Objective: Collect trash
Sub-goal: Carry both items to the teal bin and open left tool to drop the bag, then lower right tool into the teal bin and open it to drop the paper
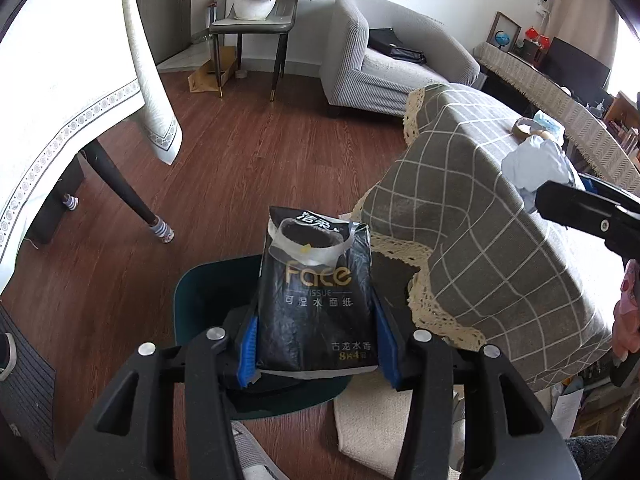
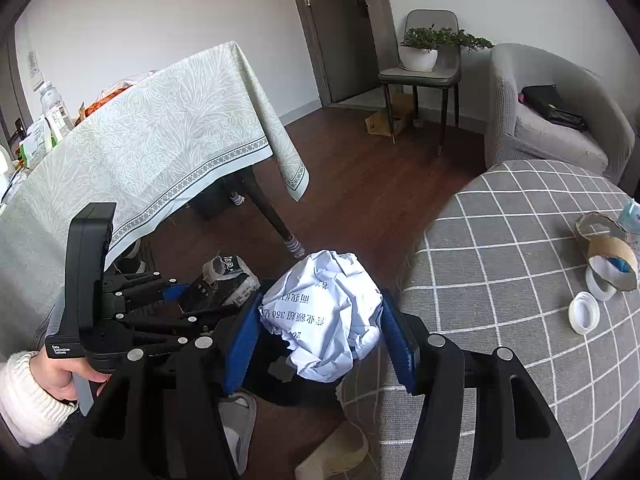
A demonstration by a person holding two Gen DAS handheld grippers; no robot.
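Left gripper: my left gripper [image 1: 316,344] sits at the lower middle of its own view, its blue pads [image 1: 247,350] pressed on both sides of a black plastic tissue pack with gold "Face" lettering [image 1: 316,292]; I read it as clamped on the pack.
Tissue pack: it stands upright between the pads, its torn white-edged opening towards the top of the frame, directly over a dark green bin [image 1: 200,300] on the floor below.
Right gripper: my right gripper [image 2: 320,332] fills the lower middle of its view, blue pads [image 2: 394,340] squeezing a crumpled ball of pale blue-white printed paper [image 2: 324,320]; it is gripping the paper.
Paper ball: it is held beside the edge of the grey checked tablecloth [image 2: 520,280], over something dark below that I cannot identify from this view.
Trash on table: at the right of the right view lie a torn cardboard tape roll [image 2: 608,256] and a white plastic lid [image 2: 585,314], close together on the checked cloth.
Hand: at the lower left of the right view, a hand in a white knit sleeve [image 2: 56,376] grasps the left gripper's handle.
Floor: dark wood boards [image 1: 248,152] between the checked table and a table under a pale green patterned cloth [image 2: 160,132].
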